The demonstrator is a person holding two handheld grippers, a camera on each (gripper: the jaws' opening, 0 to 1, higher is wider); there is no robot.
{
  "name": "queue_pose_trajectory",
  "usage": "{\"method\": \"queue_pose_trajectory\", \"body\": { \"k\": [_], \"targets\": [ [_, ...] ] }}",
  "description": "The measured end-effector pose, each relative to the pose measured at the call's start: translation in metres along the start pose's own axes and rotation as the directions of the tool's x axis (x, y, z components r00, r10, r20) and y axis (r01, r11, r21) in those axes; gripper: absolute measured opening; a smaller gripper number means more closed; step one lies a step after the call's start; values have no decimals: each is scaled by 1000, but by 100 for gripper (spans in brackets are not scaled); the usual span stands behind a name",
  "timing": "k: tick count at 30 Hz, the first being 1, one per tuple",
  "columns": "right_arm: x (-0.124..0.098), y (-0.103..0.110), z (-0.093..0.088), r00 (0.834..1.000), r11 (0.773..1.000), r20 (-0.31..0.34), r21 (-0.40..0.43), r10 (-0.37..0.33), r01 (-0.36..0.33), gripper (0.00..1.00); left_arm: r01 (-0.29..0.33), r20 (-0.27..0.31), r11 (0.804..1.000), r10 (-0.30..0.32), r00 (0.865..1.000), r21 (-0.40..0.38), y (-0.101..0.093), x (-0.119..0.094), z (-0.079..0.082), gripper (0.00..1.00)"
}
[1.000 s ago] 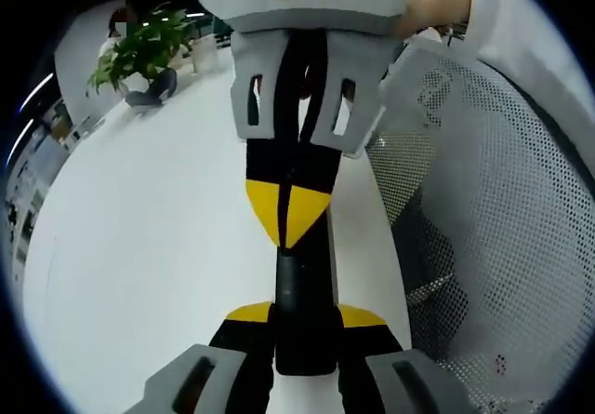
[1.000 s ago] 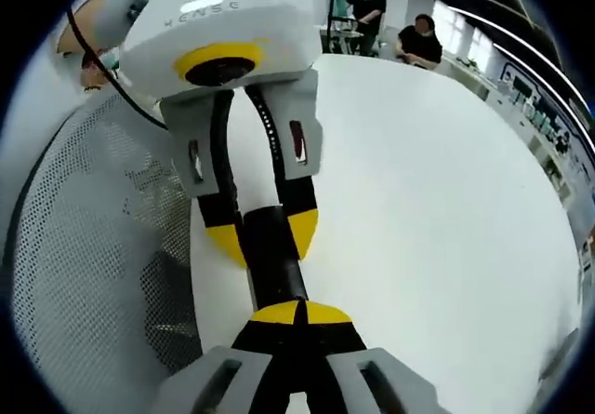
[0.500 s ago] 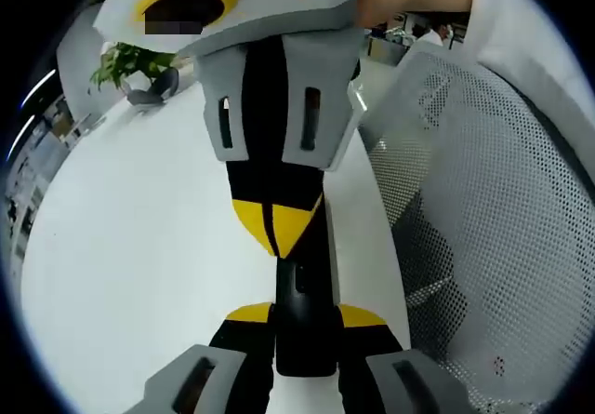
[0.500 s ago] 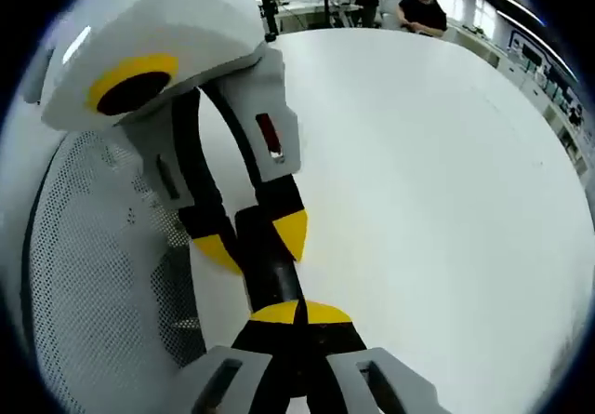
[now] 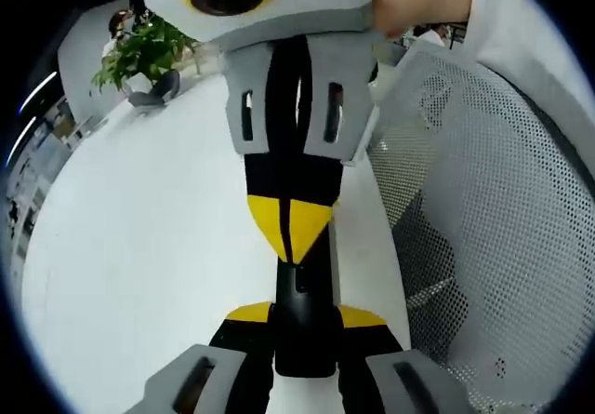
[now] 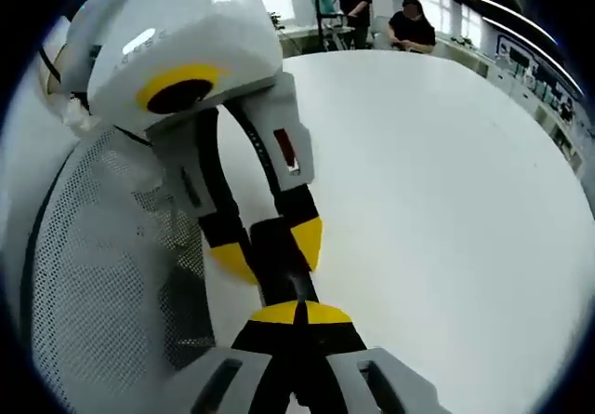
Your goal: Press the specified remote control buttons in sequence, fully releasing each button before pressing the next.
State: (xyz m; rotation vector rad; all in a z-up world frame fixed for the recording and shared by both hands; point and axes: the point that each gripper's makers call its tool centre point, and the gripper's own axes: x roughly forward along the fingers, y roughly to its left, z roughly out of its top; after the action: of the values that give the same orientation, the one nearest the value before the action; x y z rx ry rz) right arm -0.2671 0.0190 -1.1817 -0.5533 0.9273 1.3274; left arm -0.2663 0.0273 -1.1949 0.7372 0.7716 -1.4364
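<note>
The remote control (image 5: 303, 316) is a long black bar held above the near edge of the white table (image 5: 139, 247), just beside a white mesh chair (image 5: 493, 209). The left gripper (image 5: 305, 326) pinches one end of the remote between its yellow-tipped jaws, one on each side of the bar. In the right gripper view the same remote (image 6: 279, 265) runs from that view's own jaws up to the left gripper (image 6: 268, 247), which clamps it on both sides. The right gripper (image 6: 299, 313) has its two yellow tips pressed together, their point resting on the top face of the remote. Beyond the remote, at the far edge of the table, stands a green potted plant (image 5: 144, 46). Across the table, two people (image 6: 381, 19) are at a desk.
</note>
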Motion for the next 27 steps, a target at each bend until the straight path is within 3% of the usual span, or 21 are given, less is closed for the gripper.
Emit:
{"method": "queue_pose_trajectory", "body": {
  "k": [4,8,14,18,27],
  "targets": [
    [4,1,-1,999,995,-41,-96,-24,20,0,-2,4,1000,2,1000,-4,0,0,0,22],
    [4,1,-1,995,975,-83,-220,-55,36,0,-3,8,1000,3,1000,-6,0,0,0,23],
    [6,-1,1,992,972,-111,-231,-64,37,0,3,10,1000,-3,1000,2,0,0,0,23],
    [4,0,0,995,977,-91,-213,-47,26,0,-1,18,1000,1,1000,-6,0,0,0,23],
    [5,2,3,996,948,-69,-316,-52,27,0,-7,53,1000,8,999,-23,-1,-1,0,23]
  ]
}}
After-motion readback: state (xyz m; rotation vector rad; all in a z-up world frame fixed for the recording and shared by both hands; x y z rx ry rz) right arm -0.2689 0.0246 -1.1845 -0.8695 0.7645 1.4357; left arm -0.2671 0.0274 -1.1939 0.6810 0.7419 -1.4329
